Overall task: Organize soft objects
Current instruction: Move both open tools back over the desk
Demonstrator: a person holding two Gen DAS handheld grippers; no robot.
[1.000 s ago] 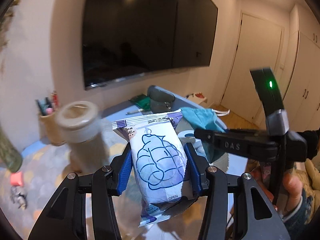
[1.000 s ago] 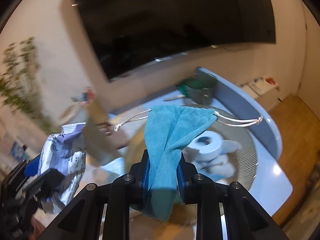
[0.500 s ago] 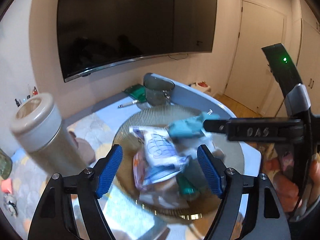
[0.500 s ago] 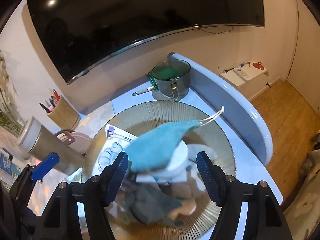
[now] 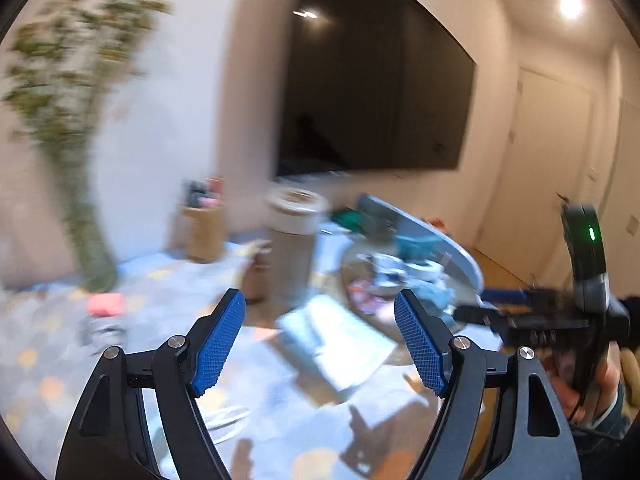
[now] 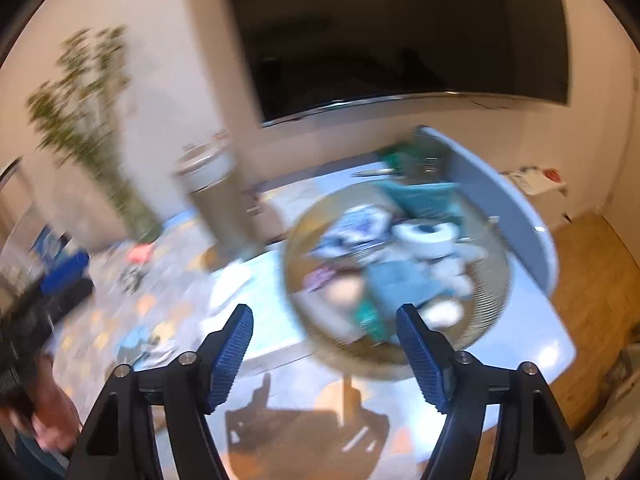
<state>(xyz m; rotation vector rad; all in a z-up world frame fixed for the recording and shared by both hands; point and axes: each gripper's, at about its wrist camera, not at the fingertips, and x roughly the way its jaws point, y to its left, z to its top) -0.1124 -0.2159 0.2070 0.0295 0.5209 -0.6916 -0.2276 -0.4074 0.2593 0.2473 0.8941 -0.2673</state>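
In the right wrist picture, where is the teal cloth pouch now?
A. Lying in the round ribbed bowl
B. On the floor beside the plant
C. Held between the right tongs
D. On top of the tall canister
A: the teal cloth pouch lies at the far side of the round ribbed bowl, and the right tongs are open and empty.

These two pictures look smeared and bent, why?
Left wrist view: plant and tumbler streak with motion blur, left hand-held gripper stays crisp. Right wrist view: bowl smeared, right hand-held gripper sharp; fisheye lens curves the TV.
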